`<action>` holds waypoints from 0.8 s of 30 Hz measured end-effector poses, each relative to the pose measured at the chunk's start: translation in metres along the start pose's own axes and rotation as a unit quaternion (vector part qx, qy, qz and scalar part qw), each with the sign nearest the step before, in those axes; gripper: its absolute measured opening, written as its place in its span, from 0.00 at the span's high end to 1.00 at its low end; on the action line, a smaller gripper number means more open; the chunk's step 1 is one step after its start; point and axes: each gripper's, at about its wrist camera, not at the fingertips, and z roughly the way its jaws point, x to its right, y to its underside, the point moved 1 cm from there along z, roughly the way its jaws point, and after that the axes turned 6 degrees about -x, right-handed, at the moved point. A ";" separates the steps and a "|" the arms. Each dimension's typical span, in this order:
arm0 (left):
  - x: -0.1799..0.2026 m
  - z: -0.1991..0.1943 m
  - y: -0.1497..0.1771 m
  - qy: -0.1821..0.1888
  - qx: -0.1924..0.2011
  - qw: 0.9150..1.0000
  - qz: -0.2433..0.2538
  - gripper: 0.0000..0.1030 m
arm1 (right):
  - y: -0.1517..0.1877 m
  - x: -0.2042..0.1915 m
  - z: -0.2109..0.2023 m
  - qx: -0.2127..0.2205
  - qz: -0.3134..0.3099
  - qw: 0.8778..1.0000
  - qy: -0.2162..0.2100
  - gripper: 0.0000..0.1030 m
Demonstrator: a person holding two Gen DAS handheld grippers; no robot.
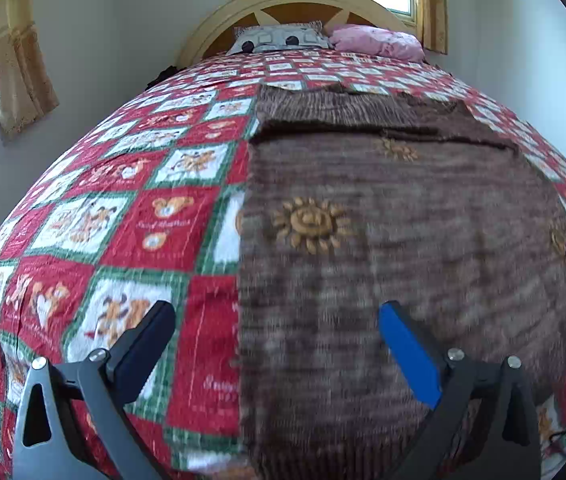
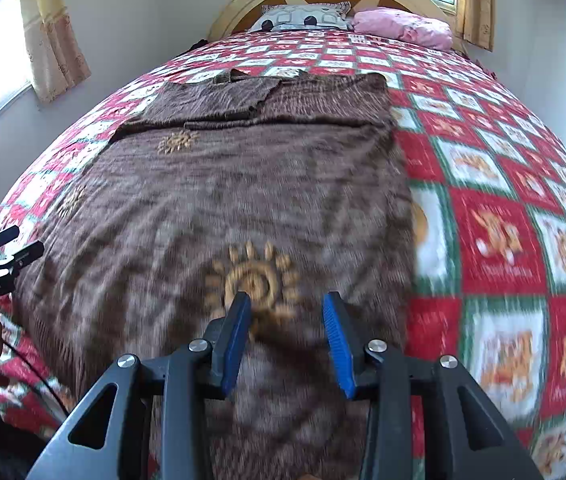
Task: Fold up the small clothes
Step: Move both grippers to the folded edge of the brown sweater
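Brown knit garment (image 2: 219,184) lies flat under right hand-held gripper (image 2: 287,334), jaws apart.

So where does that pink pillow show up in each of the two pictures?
Left wrist view: the pink pillow lies at the top, right of centre, against the headboard.
Right wrist view: the pink pillow is again at the top, right of centre.
Shared landmark: the patterned grey pillow sits just to its left in both.
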 end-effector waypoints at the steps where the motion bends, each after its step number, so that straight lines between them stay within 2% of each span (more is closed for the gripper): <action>1: 0.001 -0.001 0.005 -0.003 -0.001 1.000 0.002 0.00 | 0.007 0.001 -0.004 0.001 0.001 1.000 0.003 0.62; 6: 0.001 -0.009 0.026 -0.001 -0.004 1.000 0.009 0.00 | 0.033 0.004 -0.016 -0.005 0.005 1.000 0.008 0.62; 14: -0.003 -0.018 0.040 0.004 -0.005 1.000 0.000 0.00 | 0.063 0.016 -0.030 -0.016 0.015 0.999 0.026 0.61; 17: -0.004 -0.024 0.048 0.017 -0.011 1.000 -0.003 0.00 | 0.074 0.023 -0.036 -0.016 0.024 0.999 0.027 0.58; 22: -0.008 -0.024 0.058 0.041 -0.031 0.999 -0.016 0.01 | 0.085 0.034 -0.039 -0.002 0.053 0.999 0.003 0.56; 24: -0.011 -0.021 0.062 0.053 -0.044 0.997 -0.028 0.05 | 0.085 0.032 -0.039 0.000 0.052 0.999 -0.008 0.56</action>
